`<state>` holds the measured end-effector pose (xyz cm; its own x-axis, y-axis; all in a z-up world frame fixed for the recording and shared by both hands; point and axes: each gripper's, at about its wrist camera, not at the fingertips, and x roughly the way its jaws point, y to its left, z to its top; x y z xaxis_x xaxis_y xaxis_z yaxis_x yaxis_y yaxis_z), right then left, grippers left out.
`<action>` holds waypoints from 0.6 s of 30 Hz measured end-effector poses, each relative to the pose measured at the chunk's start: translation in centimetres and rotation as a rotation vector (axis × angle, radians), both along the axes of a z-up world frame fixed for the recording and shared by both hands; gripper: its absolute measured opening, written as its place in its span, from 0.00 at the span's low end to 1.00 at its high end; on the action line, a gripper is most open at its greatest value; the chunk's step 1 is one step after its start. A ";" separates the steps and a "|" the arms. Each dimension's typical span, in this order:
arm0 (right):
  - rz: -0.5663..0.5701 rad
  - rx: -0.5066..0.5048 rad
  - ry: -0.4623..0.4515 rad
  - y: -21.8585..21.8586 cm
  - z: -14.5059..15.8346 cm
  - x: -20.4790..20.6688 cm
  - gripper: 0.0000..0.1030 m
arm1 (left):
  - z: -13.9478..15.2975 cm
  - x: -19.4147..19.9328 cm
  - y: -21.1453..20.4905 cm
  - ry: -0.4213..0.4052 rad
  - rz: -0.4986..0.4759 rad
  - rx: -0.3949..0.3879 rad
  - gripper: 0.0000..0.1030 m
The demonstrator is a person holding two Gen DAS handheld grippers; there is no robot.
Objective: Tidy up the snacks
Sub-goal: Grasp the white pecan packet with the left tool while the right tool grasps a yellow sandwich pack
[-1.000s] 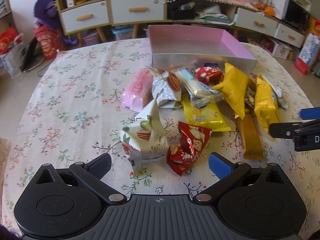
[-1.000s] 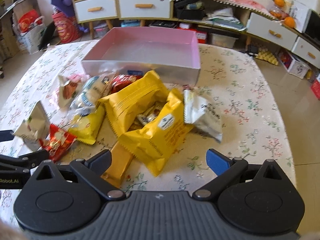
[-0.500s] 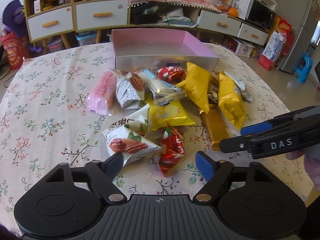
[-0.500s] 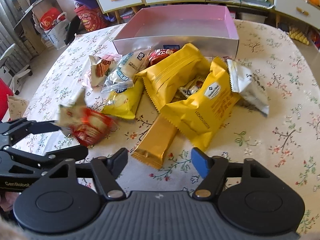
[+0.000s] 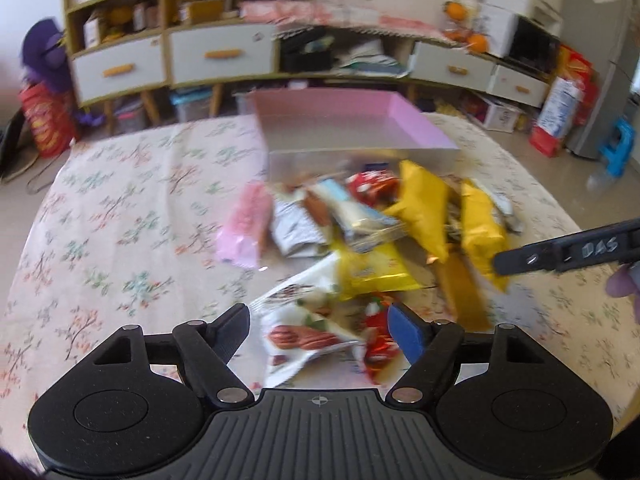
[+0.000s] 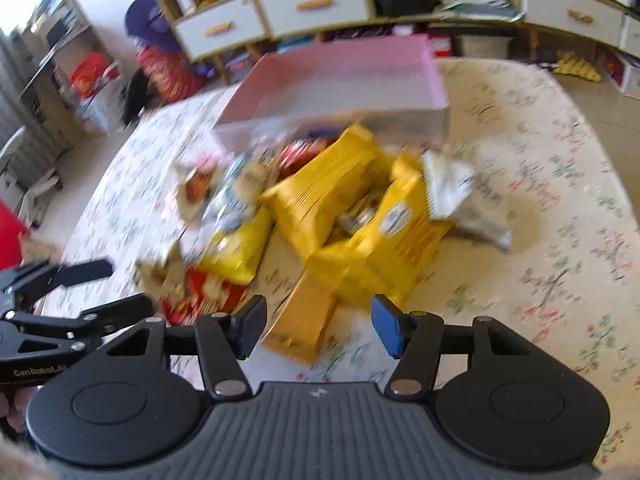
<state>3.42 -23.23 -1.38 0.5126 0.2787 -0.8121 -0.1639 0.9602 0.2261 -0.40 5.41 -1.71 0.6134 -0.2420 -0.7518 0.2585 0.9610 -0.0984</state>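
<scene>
Clamped between the jaws of the left gripper (image 5: 320, 320), freshly closed in: 2 snacks side by side, a white foil packet printed with almonds (image 5: 304, 336) against the black finger and a crinkled red wrapper (image 5: 378, 348) against the blue pad. Ahead of those jaws, on the floral tablecloth (image 5: 120, 220), a loose heap of packets, with a soft pink pouch (image 5: 244, 228) at its left edge and 2 bright yellow plastic bags (image 6: 320, 196) toward its right. Beyond the heap, farthest from the jaws, a shallow rectangular box, pink inside with a silvery outer wall (image 5: 360, 156), nothing seen in it. Over at the right gripper (image 6: 318, 320), jaws narrowing just now but not yet clamped: between them a long golden-orange foil bar (image 6: 304, 320) flat on the cloth, its near end close against the black finger, a clear gap left on the blue-pad side. Just past that bar, the nearer yellow bag, and off to the right of it a silver-white crimped sachet (image 6: 460, 204). Heavy motion blur throughout, so no print legible on any packet.
</scene>
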 end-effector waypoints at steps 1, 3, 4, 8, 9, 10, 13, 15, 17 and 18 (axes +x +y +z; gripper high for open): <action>-0.022 0.000 0.003 -0.3 -0.2 0.4 0.55 | -0.3 0.4 0.2 0.017 0.017 -0.001 0.74; -0.068 0.008 0.014 -0.9 -0.6 1.3 0.55 | -1.0 0.9 1.0 0.052 0.049 -0.021 0.73; -0.087 0.019 0.022 -1.2 -0.9 1.7 0.55 | -1.2 1.2 1.3 0.068 0.062 -0.041 0.73; -0.165 0.102 0.064 -2.6 -2.2 3.3 0.57 | -1.8 2.1 2.4 0.120 0.103 -0.130 0.73; -0.179 0.128 0.075 -3.0 -2.4 3.6 0.58 | -1.9 2.3 2.6 0.130 0.110 -0.149 0.73; -0.190 0.151 0.087 -3.3 -2.7 3.7 0.58 | -2.1 2.5 2.9 0.140 0.118 -0.169 0.73; -0.214 0.187 0.098 -3.5 -2.8 4.0 0.61 | -2.7 3.1 3.5 0.176 0.143 -0.230 0.73; -0.215 0.198 0.101 -3.3 -2.7 3.9 0.63 | -3.4 3.6 3.8 0.210 0.162 -0.266 0.73; -0.225 0.217 0.108 -3.5 -2.9 4.0 0.65 | -4.2 4.0 4.0 0.243 0.183 -0.293 0.73; -0.231 0.230 0.113 -3.6 -2.7 4.0 0.67 | -4.5 4.2 4.1 0.257 0.194 -0.306 0.73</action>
<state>7.43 -26.87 -4.08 0.4941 0.3484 -0.7966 0.0898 0.8909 0.4453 3.83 9.49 -6.17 0.4716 -0.3759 -0.7977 0.0067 0.9061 -0.4230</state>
